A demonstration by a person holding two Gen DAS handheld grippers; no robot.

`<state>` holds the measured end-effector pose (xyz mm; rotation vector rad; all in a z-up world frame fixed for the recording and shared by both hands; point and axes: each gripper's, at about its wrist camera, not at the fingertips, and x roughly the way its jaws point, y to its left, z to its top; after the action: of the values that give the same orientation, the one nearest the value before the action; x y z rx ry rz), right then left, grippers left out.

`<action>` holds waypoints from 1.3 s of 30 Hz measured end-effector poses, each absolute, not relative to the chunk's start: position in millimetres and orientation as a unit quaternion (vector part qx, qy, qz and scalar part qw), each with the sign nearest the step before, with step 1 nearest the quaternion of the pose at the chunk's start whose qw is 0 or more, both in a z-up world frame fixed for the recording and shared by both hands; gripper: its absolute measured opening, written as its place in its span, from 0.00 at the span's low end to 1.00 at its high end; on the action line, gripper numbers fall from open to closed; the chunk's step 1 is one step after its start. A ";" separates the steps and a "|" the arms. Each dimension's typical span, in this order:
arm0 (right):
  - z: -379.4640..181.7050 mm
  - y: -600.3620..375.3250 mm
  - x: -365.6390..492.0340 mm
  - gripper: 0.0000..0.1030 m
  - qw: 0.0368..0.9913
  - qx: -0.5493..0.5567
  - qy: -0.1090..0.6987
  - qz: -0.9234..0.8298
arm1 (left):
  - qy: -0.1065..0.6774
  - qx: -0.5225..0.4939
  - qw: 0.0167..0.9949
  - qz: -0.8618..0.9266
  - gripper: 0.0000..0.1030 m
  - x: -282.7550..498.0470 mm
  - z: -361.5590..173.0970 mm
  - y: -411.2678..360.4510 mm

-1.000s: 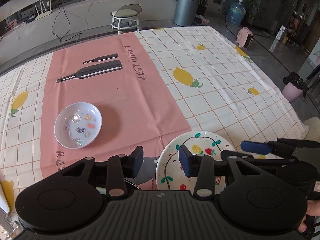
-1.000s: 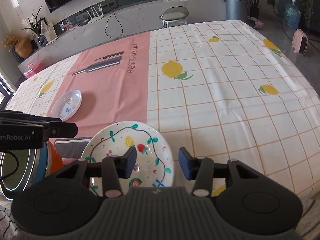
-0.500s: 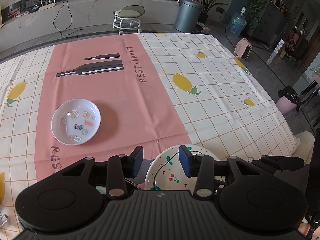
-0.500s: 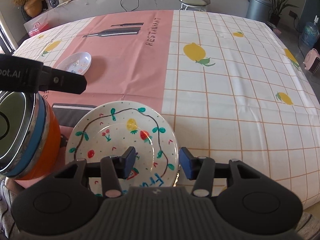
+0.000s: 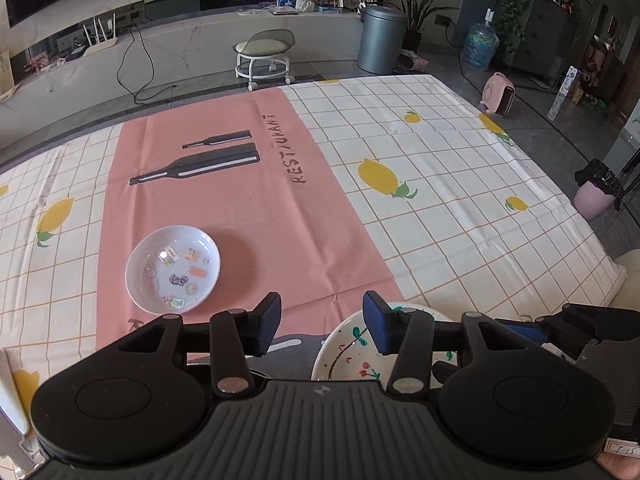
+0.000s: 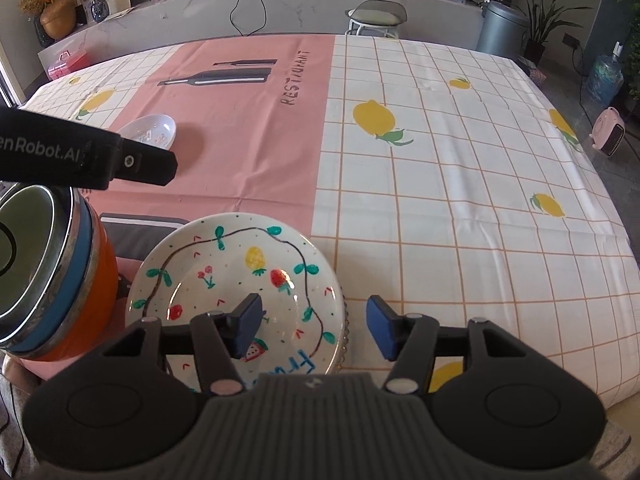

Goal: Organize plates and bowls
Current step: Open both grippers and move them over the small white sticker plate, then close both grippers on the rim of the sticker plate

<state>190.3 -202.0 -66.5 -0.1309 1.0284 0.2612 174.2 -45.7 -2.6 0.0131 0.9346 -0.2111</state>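
A white painted plate [image 6: 236,280] with fruit drawings lies at the table's near edge; it also shows in the left wrist view [image 5: 348,352]. My right gripper [image 6: 314,330] is open above the plate's right rim, one finger over the plate, one past it. A small white bowl [image 5: 173,275] with stickers sits on the pink cloth, also in the right wrist view [image 6: 150,130]. My left gripper [image 5: 320,322] is open and empty, hovering near the table's front edge, right of the bowl.
An orange and blue steel pot [image 6: 44,280] stands left of the plate. The table edge [image 6: 580,392] drops off close on the right. A stool [image 5: 264,50] and a grey bin [image 5: 380,38] stand beyond the far edge.
Both grippers pulled back and rose a little. The plate now sits lower in the left view and larger in the right view. Both jaws stayed open.
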 end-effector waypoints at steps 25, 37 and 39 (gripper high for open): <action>-9.5 -108.6 284.3 0.63 0.863 -0.002 0.466 0.194 | 0.416 -0.122 0.901 0.031 0.58 193.6 -9.5 108.2; -5.1 -57.6 333.6 0.63 0.871 -0.003 0.454 0.190 | 0.412 -0.155 0.897 0.032 0.58 201.9 -30.4 120.8; -17.6 -58.9 336.2 0.63 0.869 0.000 0.459 0.185 | 0.414 -0.153 0.897 0.032 0.57 204.9 -34.8 120.4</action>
<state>336.2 -58.9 -17.6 -0.0006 0.9608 0.3881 204.9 120.4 -34.8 -0.3175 0.8585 0.0668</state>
